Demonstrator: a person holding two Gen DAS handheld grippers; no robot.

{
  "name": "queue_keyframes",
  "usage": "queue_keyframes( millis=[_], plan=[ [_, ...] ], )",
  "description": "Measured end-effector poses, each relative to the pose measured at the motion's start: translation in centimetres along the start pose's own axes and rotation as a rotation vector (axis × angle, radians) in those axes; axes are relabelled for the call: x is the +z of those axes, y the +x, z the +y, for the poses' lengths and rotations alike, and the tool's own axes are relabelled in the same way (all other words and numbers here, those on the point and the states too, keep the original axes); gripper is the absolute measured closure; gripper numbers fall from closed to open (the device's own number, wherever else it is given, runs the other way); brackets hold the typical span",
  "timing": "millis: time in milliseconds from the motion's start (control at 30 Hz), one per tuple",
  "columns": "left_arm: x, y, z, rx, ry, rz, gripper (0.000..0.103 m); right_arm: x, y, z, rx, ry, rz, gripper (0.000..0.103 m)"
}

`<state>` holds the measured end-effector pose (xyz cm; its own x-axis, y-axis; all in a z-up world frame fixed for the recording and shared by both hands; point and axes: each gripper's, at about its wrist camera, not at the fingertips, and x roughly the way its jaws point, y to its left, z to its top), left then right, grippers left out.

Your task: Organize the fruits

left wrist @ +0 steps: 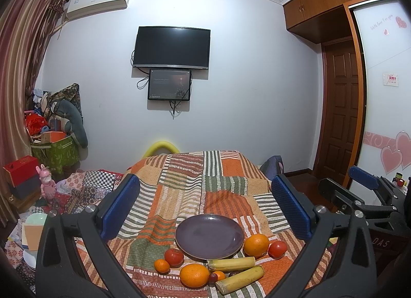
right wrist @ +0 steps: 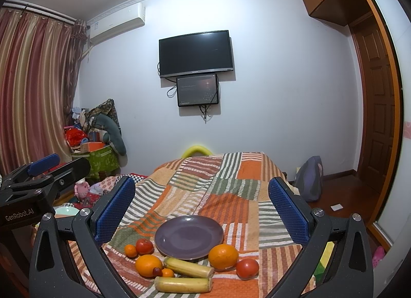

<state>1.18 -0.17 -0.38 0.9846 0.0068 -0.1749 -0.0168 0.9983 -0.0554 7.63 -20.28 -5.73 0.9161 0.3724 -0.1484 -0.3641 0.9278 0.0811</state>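
An empty purple plate (left wrist: 209, 236) (right wrist: 189, 237) lies on a striped patchwork cloth (left wrist: 218, 185). Fruit lies along its near edge: two large oranges (left wrist: 194, 275) (left wrist: 256, 245), two tomatoes (left wrist: 174, 257) (left wrist: 277, 249), a small tangerine (left wrist: 161, 265), two yellow-green stalk pieces (left wrist: 231, 264) (left wrist: 240, 279), a tiny orange fruit (left wrist: 219, 275) and a small dark red fruit (left wrist: 212, 277). My left gripper (left wrist: 205, 208) is open and empty, above and behind the plate. My right gripper (right wrist: 201, 208) is open and empty, likewise. Each gripper shows at the edge of the other's view.
The cloth covers a table (right wrist: 231, 169) that drops off on the left and right. Clutter and a pink toy (left wrist: 47, 185) lie to the left. A bag (right wrist: 309, 180) sits on the floor at the right, by a wardrobe (left wrist: 380, 92).
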Motion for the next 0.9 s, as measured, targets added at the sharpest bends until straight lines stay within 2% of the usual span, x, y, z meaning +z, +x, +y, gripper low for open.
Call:
queue_keyframes(
  millis=[333, 533, 667, 833, 900],
  plan=[
    [0.2, 0.0, -0.3, -0.01, 0.001, 0.005, 0.0, -0.2, -0.1, 0.1, 0.018, -0.002, 0.002, 0.0],
    [0.1, 0.8, 0.2, -0.004, 0.0, 0.029, 0.002, -0.5, 0.7, -0.5, 0.044, 0.009, 0.035, 0.002],
    [-0.4, 2.0, 0.9, 0.002, 0.003, 0.083, 0.022, -1.1, 1.8, -1.1, 0.05, 0.012, 0.089, 0.016],
    [-1.7, 4.5, 2.3, 0.004, -0.001, 0.189, 0.036, -2.6, 3.5, -2.1, 0.049, 0.026, 0.176, 0.031],
    [-2.5, 5.5, 3.0, 0.011, -0.009, 0.239, 0.045, -3.2, 4.0, -2.4, 0.043, 0.021, 0.21, 0.036]
  ],
)
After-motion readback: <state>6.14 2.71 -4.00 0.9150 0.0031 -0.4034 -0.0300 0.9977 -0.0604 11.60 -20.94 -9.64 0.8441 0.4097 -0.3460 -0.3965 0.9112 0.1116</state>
